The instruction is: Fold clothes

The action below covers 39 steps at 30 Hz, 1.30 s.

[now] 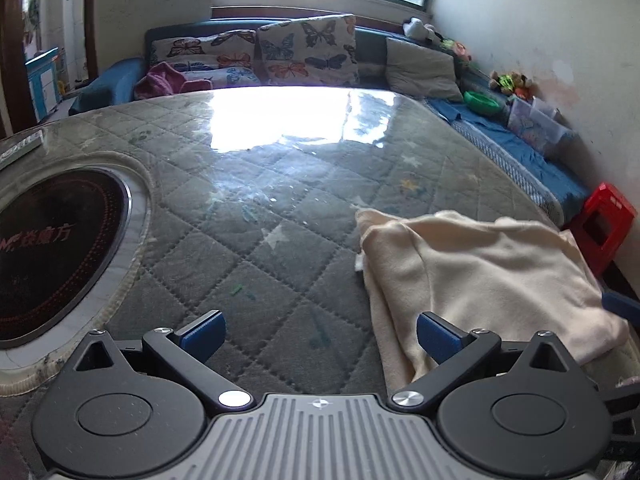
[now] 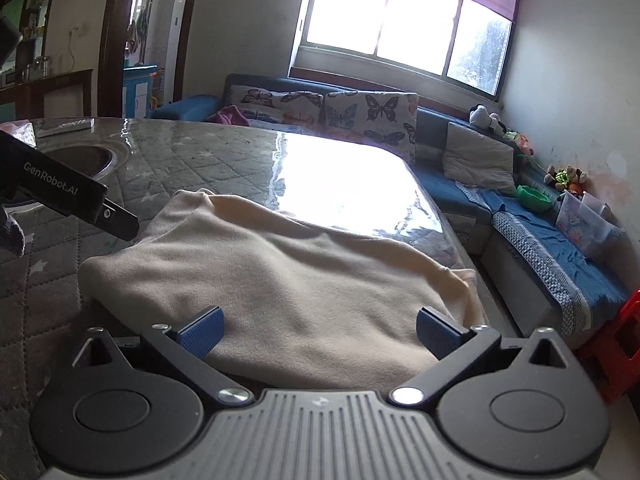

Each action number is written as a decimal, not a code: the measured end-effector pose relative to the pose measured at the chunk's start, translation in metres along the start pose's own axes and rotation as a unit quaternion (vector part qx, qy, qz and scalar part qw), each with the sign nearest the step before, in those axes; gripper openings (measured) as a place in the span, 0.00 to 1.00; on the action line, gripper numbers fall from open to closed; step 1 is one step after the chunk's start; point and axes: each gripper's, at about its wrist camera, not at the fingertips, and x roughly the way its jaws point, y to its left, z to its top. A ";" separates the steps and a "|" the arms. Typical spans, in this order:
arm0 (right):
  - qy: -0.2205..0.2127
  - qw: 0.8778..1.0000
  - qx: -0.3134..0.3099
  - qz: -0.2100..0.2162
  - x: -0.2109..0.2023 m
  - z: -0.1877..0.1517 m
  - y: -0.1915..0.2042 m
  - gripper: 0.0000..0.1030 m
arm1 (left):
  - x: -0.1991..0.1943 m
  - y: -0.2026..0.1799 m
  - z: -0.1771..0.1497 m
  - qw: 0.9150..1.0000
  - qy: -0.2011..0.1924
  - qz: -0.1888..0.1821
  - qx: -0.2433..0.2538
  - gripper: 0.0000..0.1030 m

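A cream garment point(image 1: 480, 280) lies folded into a rough rectangle on the quilted grey table cover point(image 1: 260, 240), at the right of the left wrist view. My left gripper point(image 1: 320, 338) is open and empty, over the cover just left of the garment. In the right wrist view the garment point(image 2: 280, 280) fills the middle. My right gripper point(image 2: 318, 334) is open, its blue pads above the garment's near edge, holding nothing. The left gripper's black body point(image 2: 68, 192) shows at the left of that view.
A round black induction cooktop point(image 1: 52, 248) is set into the table at the left. A blue sofa point(image 2: 540, 240) with butterfly cushions point(image 1: 308, 52) runs behind and along the right. A red stool point(image 1: 604, 228) stands by the table's right edge. A green bowl point(image 1: 482, 102) sits on the sofa.
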 end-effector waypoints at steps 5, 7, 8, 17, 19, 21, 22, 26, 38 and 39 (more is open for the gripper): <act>0.004 1.000 0.001 0.004 -0.001 -0.003 0.002 1.00 | 0.006 -0.004 -0.004 1.000 0.006 0.008 0.012 1.00; 0.003 1.000 0.002 0.006 -0.004 -0.003 0.002 1.00 | 0.005 -0.004 -0.003 1.000 0.007 0.009 0.010 1.00; 0.003 1.000 0.003 0.007 -0.005 -0.003 0.002 1.00 | 0.004 -0.003 -0.003 1.000 0.008 0.010 0.009 1.00; 0.011 0.999 0.033 0.010 -0.014 -0.010 -0.001 1.00 | -0.008 0.000 -0.009 1.000 0.007 0.005 0.003 1.00; 0.016 0.999 0.042 0.010 -0.015 -0.012 -0.002 1.00 | -0.011 0.000 -0.010 1.000 0.007 0.004 0.003 1.00; 0.020 0.998 0.050 0.010 -0.016 -0.014 -0.003 1.00 | -0.014 -0.002 -0.012 1.000 0.007 0.004 0.006 1.00; 0.021 0.998 0.057 0.011 -0.017 -0.015 -0.003 1.00 | -0.016 -0.003 -0.013 1.000 0.006 0.005 0.009 1.00; 0.026 0.997 0.075 0.011 -0.020 -0.019 -0.004 1.00 | -0.022 -0.006 -0.018 1.000 0.004 0.006 0.020 1.00; 0.034 0.994 0.099 -0.004 -0.032 -0.030 -0.005 1.00 | -0.034 -0.018 -0.037 0.999 0.014 -0.005 0.040 1.00; 0.034 0.994 0.102 -0.005 -0.034 -0.031 -0.005 1.00 | -0.035 -0.019 -0.038 0.999 0.014 -0.006 0.041 1.00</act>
